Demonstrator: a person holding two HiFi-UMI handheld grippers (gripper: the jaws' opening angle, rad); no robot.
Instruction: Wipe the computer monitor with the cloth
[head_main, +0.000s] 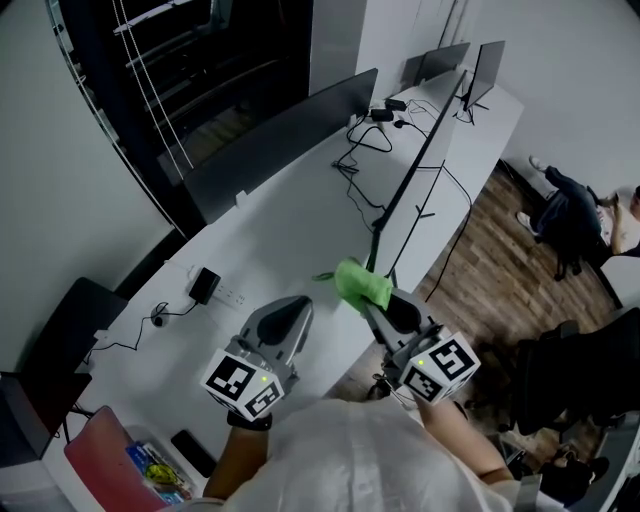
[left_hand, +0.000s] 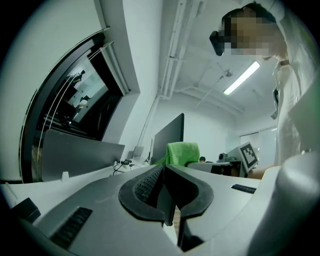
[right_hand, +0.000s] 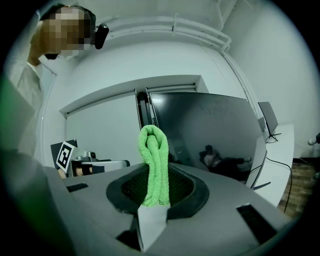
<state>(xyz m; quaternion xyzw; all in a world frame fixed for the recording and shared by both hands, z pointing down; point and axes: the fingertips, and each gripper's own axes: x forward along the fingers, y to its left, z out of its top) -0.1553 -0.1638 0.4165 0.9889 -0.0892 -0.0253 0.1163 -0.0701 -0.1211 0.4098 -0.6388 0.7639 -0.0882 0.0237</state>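
Note:
My right gripper (head_main: 378, 308) is shut on a folded green cloth (head_main: 362, 284), held just off the near end of the dark monitor (head_main: 420, 150), which is seen edge-on from above. In the right gripper view the cloth (right_hand: 154, 165) stands upright between the jaws of that gripper (right_hand: 155, 186), and the monitor's black screen (right_hand: 210, 130) fills the space just behind it, apart from the cloth. My left gripper (head_main: 298, 308) hovers over the white desk (head_main: 290, 220) to the left, shut and empty (left_hand: 164, 174). From there the cloth (left_hand: 182, 152) and the monitor (left_hand: 167, 137) show ahead.
A black adapter on a power strip (head_main: 205, 285) lies left of my left gripper. Cables (head_main: 365, 150) trail mid-desk, and more monitors (head_main: 480, 65) stand at the far end. A grey partition (head_main: 280, 140) lines the desk's left side. A person (head_main: 570, 215) sits at the right. A red object (head_main: 100, 460) is at bottom left.

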